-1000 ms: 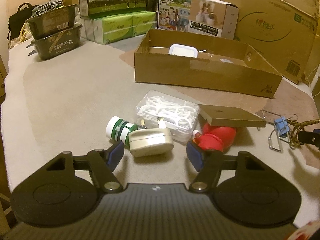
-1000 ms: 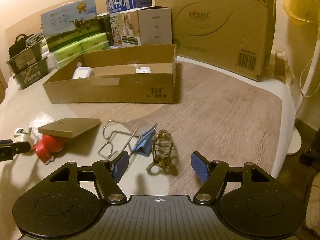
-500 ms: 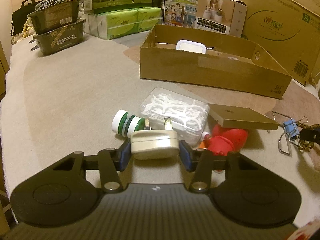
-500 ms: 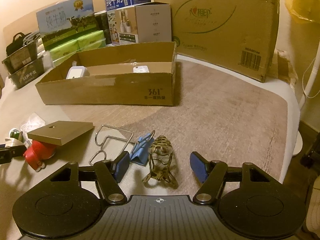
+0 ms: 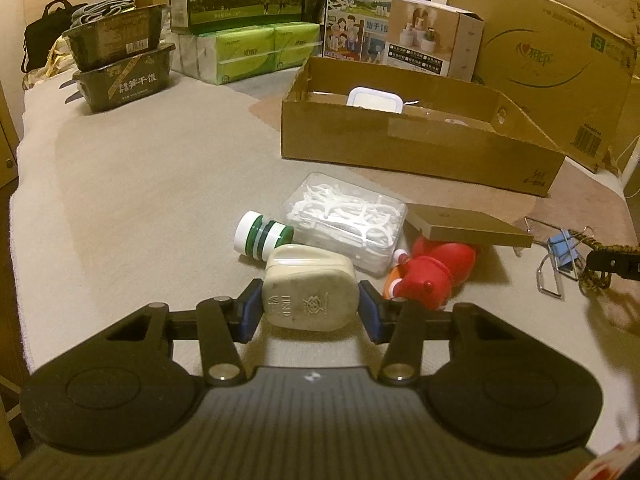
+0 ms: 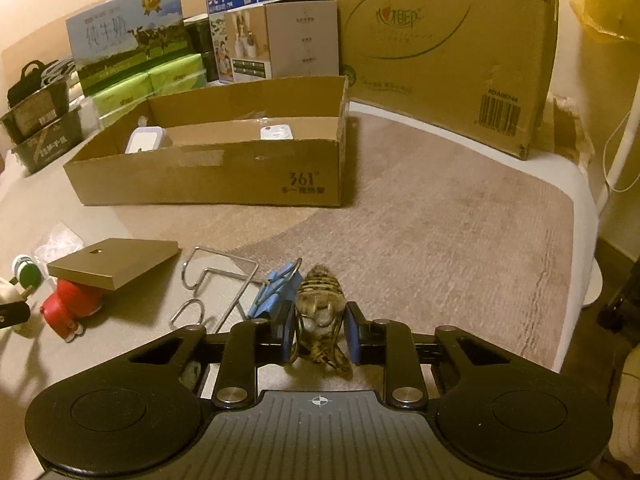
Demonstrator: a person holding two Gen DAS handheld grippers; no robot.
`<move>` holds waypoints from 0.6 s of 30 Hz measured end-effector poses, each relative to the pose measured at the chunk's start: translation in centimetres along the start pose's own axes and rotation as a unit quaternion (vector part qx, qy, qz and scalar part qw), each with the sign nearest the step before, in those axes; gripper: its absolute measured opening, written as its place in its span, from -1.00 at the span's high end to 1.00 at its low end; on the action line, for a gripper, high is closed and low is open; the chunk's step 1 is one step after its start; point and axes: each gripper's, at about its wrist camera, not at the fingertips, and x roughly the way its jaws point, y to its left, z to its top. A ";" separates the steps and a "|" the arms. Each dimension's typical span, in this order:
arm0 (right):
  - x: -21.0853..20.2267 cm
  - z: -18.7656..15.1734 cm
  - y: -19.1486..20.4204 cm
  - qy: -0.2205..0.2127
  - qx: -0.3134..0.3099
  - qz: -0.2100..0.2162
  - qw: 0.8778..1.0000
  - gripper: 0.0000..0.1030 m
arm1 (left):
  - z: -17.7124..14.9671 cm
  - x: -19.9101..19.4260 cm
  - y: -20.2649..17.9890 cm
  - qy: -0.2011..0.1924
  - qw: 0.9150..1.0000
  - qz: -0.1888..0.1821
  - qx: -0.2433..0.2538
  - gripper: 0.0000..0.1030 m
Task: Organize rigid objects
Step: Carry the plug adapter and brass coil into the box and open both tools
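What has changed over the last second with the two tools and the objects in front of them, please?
Both tools closed on things. The left tool moved up to the cream plug and clamped it. The right tool has just closed on the small bronze fish ornament. The floss-pick box, red toy, blue binder clip and cardboard tray stayed put.

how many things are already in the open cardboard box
2 show in the open cardboard box: a white rounded-lid container at its left end and a small white adapter against the back wall near the middle. The front wall may hide more.
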 end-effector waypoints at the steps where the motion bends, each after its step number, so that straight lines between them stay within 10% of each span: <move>1: -0.3 -0.1 0.0 -0.001 0.000 -0.001 1.000 0.50 | 0.1 -0.1 0.0 -0.001 1.000 0.000 0.000 0.11; 18: -5.1 1.6 0.2 -0.045 0.010 0.011 0.999 0.50 | 2.5 -3.8 -1.1 -0.041 0.999 -0.016 0.014 0.11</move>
